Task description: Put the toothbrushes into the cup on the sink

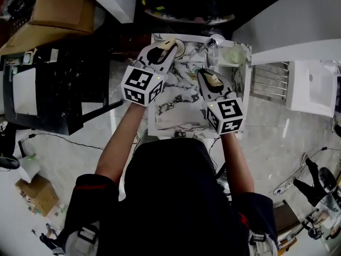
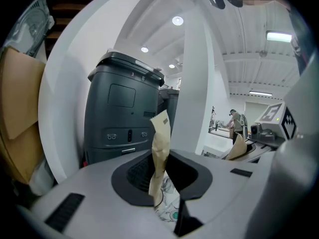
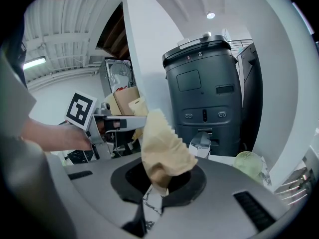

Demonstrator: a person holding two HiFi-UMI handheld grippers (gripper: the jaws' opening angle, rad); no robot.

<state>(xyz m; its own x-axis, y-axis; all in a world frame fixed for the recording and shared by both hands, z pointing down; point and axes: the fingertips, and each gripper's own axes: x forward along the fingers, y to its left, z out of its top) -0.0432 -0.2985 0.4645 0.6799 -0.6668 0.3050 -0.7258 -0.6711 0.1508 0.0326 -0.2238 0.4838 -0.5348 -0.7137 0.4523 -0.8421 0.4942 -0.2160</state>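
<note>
Ceiling lights (image 2: 178,20) glow above a white pillar (image 2: 194,83).

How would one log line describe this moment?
left tool: grips thin paper packet | right tool: grips crumpled paper packet | cup: untouched

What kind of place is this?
Probably a mock bathroom set up in a lab or workshop: a marble sink with faucet and cup, but cardboard boxes and loose cables around it.

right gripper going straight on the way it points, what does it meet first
Probably the chrome faucet, just beyond the paper packet it holds; the green cup sits further right. Depth unclear.
</note>
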